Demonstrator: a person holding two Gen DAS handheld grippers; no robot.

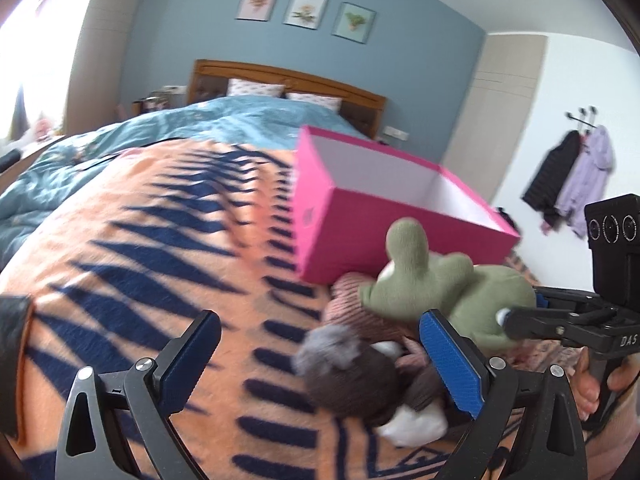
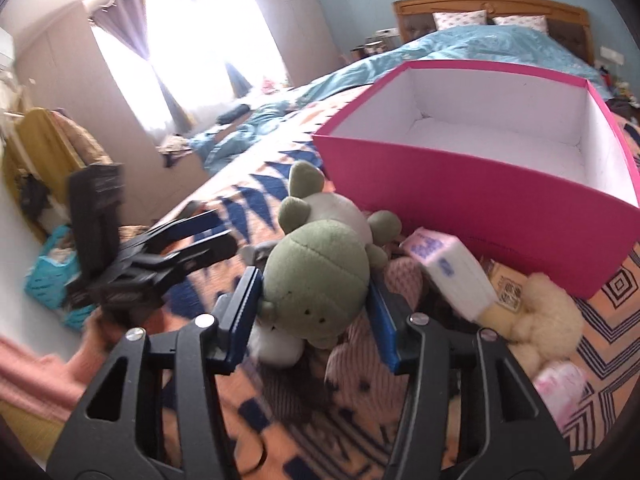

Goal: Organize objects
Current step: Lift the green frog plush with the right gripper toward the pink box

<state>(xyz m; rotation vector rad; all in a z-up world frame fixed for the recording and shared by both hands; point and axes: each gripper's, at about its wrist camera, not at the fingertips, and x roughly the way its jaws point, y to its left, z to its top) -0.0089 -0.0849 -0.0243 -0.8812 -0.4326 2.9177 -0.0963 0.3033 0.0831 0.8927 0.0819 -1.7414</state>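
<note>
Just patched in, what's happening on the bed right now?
A person is tidying soft toys on the patterned blanket with a claw in each hand. The right claw has its pads on either side of the green plush toy, gripping its head. The left claw hangs open over the blanket with nothing between its pads. The pink box stands open and empty just behind the pile, where a pink knitted toy, a cream plush and a small carton still lie.
</note>
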